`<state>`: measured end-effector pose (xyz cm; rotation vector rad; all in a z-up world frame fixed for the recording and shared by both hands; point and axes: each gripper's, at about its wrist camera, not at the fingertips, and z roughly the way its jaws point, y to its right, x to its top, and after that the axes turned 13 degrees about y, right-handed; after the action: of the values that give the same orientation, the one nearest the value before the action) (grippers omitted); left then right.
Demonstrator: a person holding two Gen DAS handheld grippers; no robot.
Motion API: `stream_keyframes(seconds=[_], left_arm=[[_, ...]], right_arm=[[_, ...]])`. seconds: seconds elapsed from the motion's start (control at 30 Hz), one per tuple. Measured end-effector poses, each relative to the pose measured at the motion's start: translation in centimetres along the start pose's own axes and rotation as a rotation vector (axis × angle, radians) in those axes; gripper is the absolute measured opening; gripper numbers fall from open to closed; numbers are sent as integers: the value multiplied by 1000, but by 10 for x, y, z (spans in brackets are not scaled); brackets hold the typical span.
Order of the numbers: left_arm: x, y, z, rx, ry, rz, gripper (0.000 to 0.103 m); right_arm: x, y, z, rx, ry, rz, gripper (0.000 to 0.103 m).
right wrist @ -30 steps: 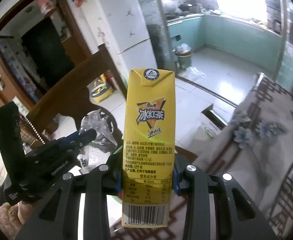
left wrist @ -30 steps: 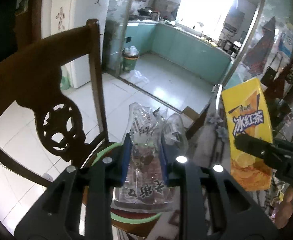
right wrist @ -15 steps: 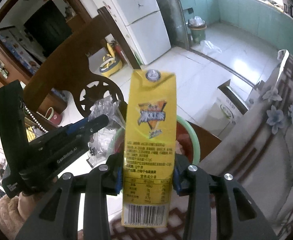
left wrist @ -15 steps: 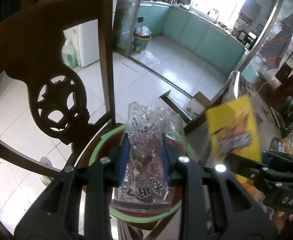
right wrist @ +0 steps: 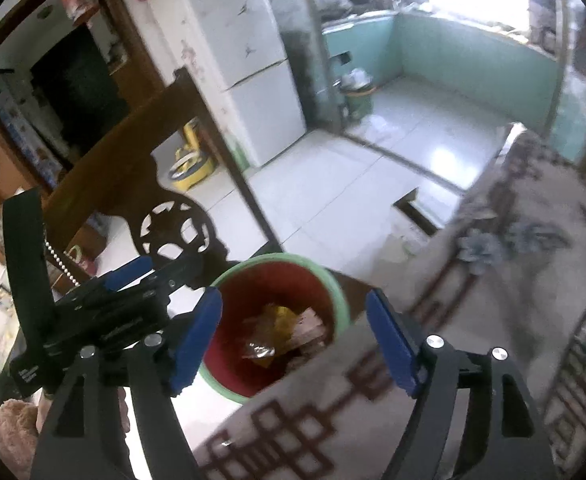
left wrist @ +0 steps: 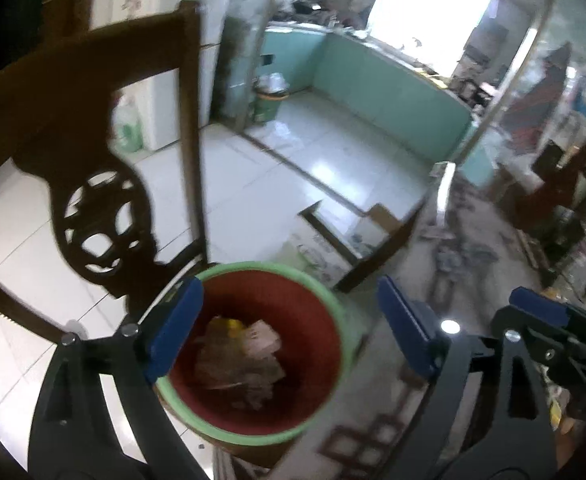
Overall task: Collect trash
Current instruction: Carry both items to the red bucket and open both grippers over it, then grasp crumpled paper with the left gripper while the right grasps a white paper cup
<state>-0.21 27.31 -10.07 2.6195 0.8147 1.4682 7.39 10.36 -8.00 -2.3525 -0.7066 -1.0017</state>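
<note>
A red bin with a green rim (left wrist: 335,308) stands below both grippers; it also shows in the right wrist view (right wrist: 337,284). Trash lies at its bottom: a clear snack wrapper (left wrist: 241,364) and a yellow carton (right wrist: 279,320) among crumpled pieces. My left gripper (left wrist: 289,324) is open and empty above the bin. My right gripper (right wrist: 293,340) is open and empty above the bin's near side. The right gripper shows at the lower right of the left wrist view (left wrist: 549,332); the left gripper shows at the left of the right wrist view (right wrist: 105,304).
A dark carved wooden chair back (left wrist: 73,140) stands just left of the bin. A table with a patterned cloth (right wrist: 493,300) lies to the right and front. White tiled floor (left wrist: 301,168) runs back to a kitchen with a small bin (left wrist: 269,100) and a fridge (right wrist: 245,60).
Both grippers have opened. The snack wrapper left my left gripper and the yellow carton left my right gripper; both now lie in the red bin.
</note>
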Motion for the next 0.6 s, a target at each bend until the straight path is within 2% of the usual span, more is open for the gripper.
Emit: stream_keyframes(seconds=[0.33,0.43,0.6], left_arm=[[-9,103,-49,-259,42,127,92],[-22,134,-61,-328,34,195,93],[-39,171,-69,-411,-4,251,93]], right_arm=[[-17,47,-116,-212,158,97,85],[-34,66,-145,-275,176,142,85],[-64,99,-182,-368,184,218,85]])
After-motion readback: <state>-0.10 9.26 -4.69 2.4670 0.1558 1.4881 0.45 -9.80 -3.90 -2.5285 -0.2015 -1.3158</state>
